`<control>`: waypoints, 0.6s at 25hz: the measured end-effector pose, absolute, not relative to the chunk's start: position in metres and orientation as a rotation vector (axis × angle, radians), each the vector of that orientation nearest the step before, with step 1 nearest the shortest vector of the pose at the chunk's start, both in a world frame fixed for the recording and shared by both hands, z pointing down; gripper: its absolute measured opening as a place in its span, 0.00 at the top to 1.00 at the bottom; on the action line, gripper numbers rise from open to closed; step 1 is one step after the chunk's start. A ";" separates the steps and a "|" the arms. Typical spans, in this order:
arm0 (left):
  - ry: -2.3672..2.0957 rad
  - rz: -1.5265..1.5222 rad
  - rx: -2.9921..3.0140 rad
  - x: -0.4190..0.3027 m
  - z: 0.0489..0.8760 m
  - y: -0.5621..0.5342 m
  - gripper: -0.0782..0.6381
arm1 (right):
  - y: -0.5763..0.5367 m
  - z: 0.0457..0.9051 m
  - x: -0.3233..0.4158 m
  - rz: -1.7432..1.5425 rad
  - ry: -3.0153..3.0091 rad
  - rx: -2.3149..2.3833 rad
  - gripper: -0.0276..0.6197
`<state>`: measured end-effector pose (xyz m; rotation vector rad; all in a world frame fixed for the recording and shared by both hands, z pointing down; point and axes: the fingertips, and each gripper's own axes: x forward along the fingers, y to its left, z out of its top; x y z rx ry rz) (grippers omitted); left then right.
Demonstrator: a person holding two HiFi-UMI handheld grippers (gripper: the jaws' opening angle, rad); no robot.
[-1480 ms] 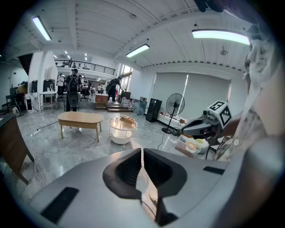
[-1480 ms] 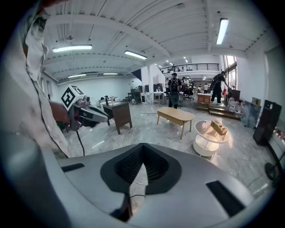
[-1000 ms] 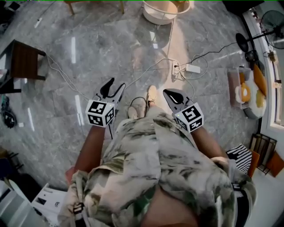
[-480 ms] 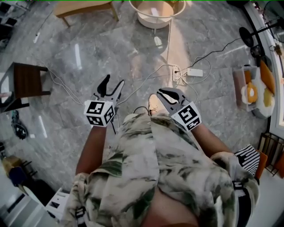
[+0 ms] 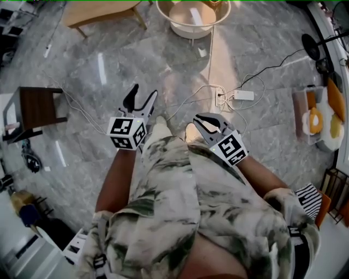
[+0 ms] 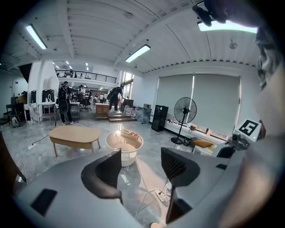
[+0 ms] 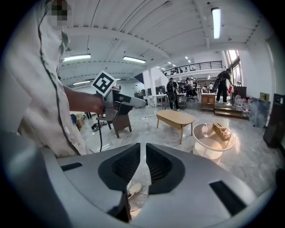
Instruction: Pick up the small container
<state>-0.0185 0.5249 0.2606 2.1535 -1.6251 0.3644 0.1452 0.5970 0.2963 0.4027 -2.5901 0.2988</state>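
Left tool [image 6: 140, 156]: jaws opening, wide, nothing between them. Right tool [image 7: 143, 149]: nearly closed, empty. The small container (probably the brown box [image 7: 221, 129], not certain) sat on the round white surface [image 7: 211, 143], well ahead of both tools. Risk: floor cables [image 5: 185, 99] crossed the approach. A snagged foot could jolt the reach into the glass [image 7: 205, 129] beside it.

The round table [image 5: 192, 36] stands beyond the power strip [image 5: 243, 95] and a little to its left. The low table [image 5: 103, 12] stands beyond the strip too, much farther left. The side table [image 5: 38, 106] is well to the strip's left, and the fan [image 5: 312, 48] is to its right.
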 end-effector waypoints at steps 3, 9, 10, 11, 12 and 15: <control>-1.592 0.379 2.174 -0.027 0.267 0.487 0.50 | 0.566 0.300 0.132 0.302 -2.578 0.415 0.86; -1.523 0.329 2.226 -0.062 0.283 0.394 0.49 | 0.485 0.304 0.105 0.285 -2.539 0.527 0.88; -1.510 0.317 2.237 -0.068 0.284 0.380 0.49 | 0.473 0.303 0.099 0.279 -2.530 0.540 0.89; -1.496 0.305 2.250 -0.075 0.283 0.365 0.49 | 0.462 0.301 0.091 0.278 -2.523 0.553 0.90; -1.482 0.296 2.264 -0.081 0.281 0.351 0.49 | 0.452 0.299 0.083 0.282 -2.518 0.566 0.91; -1.433 0.284 2.305 -0.102 0.275 0.312 0.49 | 0.420 0.292 0.052 0.292 -2.503 0.588 0.92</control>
